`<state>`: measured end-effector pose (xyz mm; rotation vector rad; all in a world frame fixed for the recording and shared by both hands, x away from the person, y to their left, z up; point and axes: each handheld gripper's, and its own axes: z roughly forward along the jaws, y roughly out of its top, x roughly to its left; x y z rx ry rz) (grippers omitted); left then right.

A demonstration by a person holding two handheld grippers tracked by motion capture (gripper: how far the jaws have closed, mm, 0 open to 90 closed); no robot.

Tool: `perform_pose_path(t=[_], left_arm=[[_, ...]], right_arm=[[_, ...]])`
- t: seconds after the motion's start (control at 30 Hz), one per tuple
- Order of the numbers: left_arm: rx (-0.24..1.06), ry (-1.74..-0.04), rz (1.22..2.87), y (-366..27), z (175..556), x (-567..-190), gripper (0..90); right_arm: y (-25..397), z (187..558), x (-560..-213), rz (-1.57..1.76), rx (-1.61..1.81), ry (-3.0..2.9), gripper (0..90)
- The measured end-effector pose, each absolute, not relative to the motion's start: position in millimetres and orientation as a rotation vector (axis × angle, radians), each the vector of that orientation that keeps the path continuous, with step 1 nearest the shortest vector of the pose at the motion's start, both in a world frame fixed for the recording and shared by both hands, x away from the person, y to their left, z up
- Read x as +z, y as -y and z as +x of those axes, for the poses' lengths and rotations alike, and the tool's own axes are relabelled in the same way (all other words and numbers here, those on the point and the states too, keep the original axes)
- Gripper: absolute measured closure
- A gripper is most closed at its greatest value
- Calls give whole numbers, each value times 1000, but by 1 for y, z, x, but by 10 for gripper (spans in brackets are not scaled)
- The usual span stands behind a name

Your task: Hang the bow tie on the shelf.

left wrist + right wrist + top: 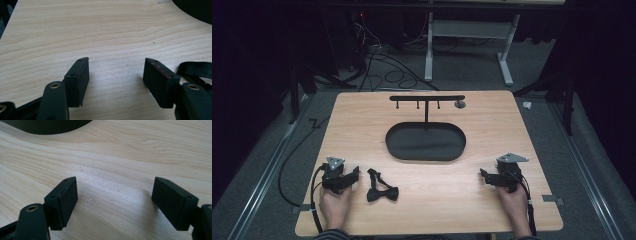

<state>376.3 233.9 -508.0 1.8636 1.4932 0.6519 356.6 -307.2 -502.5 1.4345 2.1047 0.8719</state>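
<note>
A black bow tie [381, 189] with its strap lies on the wooden table [362, 120] near the front left; its strap [197, 68] shows at the right edge of the left gripper view. My left gripper [353, 175] rests on the table just left of the tie, open, with bare wood between its jaws [116, 75]. My right gripper [484, 176] sits at the front right, open and empty [113, 195]. A black oval tray [399, 150] with an upright T-shaped hanger bar [427, 98] stands in the middle of the table.
A small grey round piece [459, 104] lies by the right end of the hanger bar. Cables [382, 70] and a white table frame [507, 55] are on the floor beyond the far edge. Bare wood lies between the two grippers.
</note>
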Motion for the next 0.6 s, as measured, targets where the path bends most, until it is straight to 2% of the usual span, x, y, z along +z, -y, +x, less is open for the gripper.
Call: perform_pose_path(t=[0.6], left_arm=[[642, -1489, 1868, -234, 376, -508, 352]], right_arm=[[307, 357, -502, 1430, 870, -2107, 219]])
